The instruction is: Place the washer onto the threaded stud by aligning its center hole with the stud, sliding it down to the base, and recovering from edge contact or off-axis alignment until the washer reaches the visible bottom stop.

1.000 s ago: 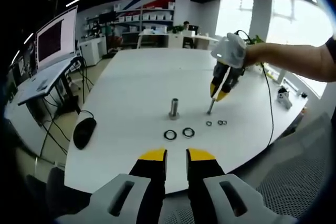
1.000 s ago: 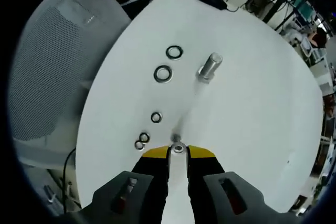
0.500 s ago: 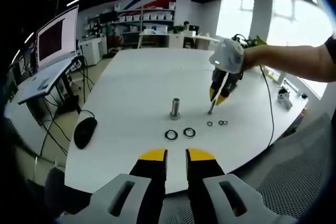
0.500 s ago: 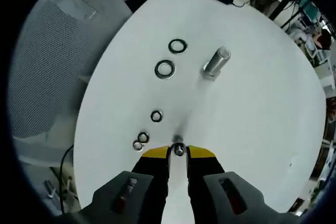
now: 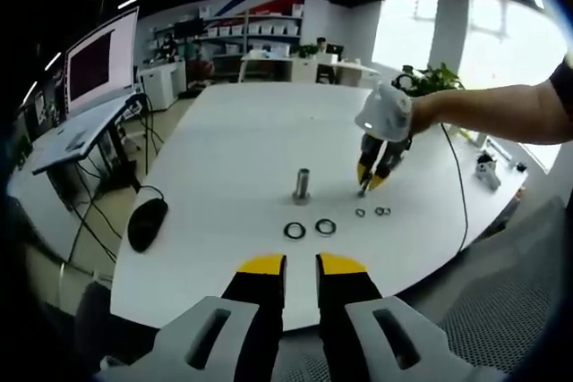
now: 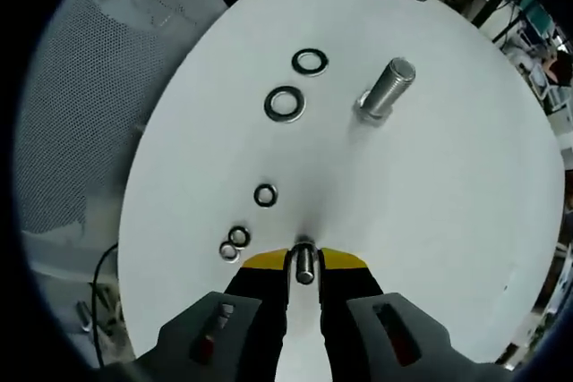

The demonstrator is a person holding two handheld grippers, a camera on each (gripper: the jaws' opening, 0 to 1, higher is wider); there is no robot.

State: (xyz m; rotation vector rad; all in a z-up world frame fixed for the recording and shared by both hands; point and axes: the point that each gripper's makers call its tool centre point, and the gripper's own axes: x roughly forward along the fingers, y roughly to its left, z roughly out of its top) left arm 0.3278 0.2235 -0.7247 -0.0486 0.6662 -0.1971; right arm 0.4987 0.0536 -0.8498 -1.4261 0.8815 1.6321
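White laminate covers the big rounded desk point(image 5: 233, 131), which carries everything here; in the right gripper view its bare top point(image 6: 448, 203) spreads wide around the parts. A grey mesh chair point(image 6: 81, 105) sits just beside the desk edge. A black mouse point(image 5: 146, 223) lies near the desk's left edge in the left gripper view, its cord trailing off behind it.

The threaded stud point(image 5: 302, 183) stands upright near the middle of the desk, bare along its length; from the right gripper view it appears as a metal post point(image 6: 387, 91) leaning across the picture. Two larger washers point(image 6: 285, 103) and point(image 6: 310, 62) lie flat beside each other, close to the stud but apart from it. A smaller washer point(image 6: 265, 194) lies alone between them and the right gripper, and two more small washers point(image 6: 235, 242) touch each other nearer the desk edge.

The right gripper point(image 6: 305, 266) has its yellow-tipped fingers closed on a small metal washer point(image 6: 305, 265), held on edge between the tips, well apart from the stud. In the left gripper view that gripper point(image 5: 369, 181) hangs tip-down over the desk, just to the right of the stud, held by a person's arm point(image 5: 501, 109).

The left gripper point(image 5: 300, 264) hovers off the near desk edge, its fingers slightly apart with nothing between them.
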